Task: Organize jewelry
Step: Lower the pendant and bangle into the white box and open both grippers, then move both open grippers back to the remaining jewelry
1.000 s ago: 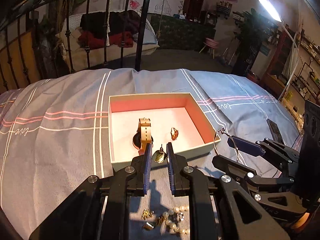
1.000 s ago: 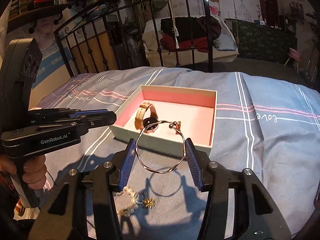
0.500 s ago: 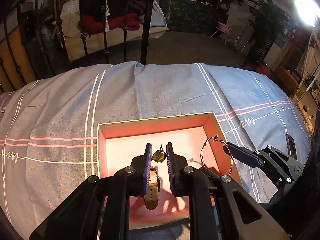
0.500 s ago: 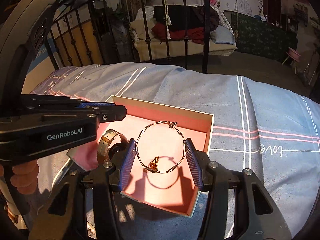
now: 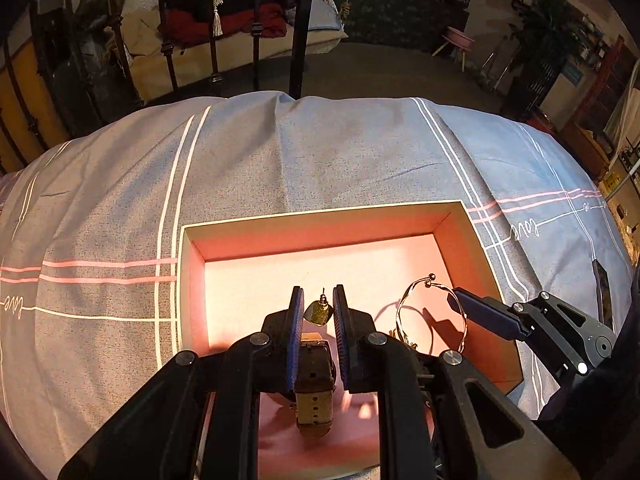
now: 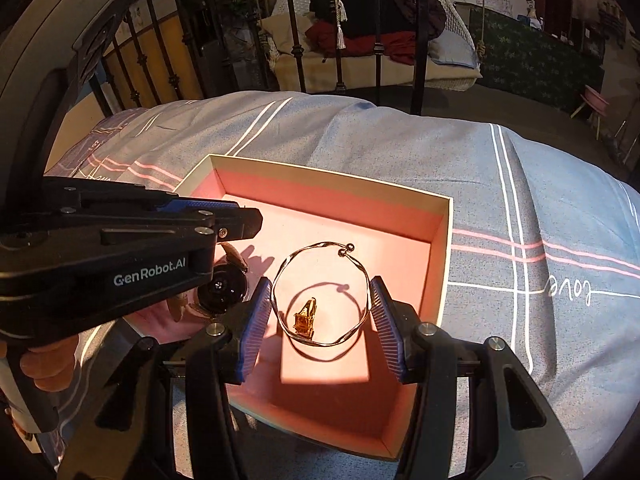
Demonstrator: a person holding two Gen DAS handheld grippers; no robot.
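An open cardboard box with a pink lining (image 5: 320, 236) (image 6: 440, 232) lies on the bed. My left gripper (image 5: 318, 312) is shut on a small gold earring (image 5: 319, 312) and holds it over the box floor. My right gripper (image 6: 320, 308) is shut on a thin gold bangle (image 6: 320, 292) (image 5: 430, 316), held over the box's right half. A gold-strapped watch (image 5: 316, 392) (image 6: 224, 286) and a small gold ring (image 6: 306, 316) lie on the box floor.
The box rests on a grey-blue bedspread with white and pink stripes (image 5: 340, 152) (image 6: 540, 200). A black iron bed frame (image 5: 300, 28) (image 6: 418, 36) stands behind it. The left gripper's body (image 6: 104, 256) fills the left of the right wrist view.
Both grippers have moved forward from in front of the box to over its inside, carrying the earring and the bangle. The loose jewelry on the bedspread has dropped out of view.
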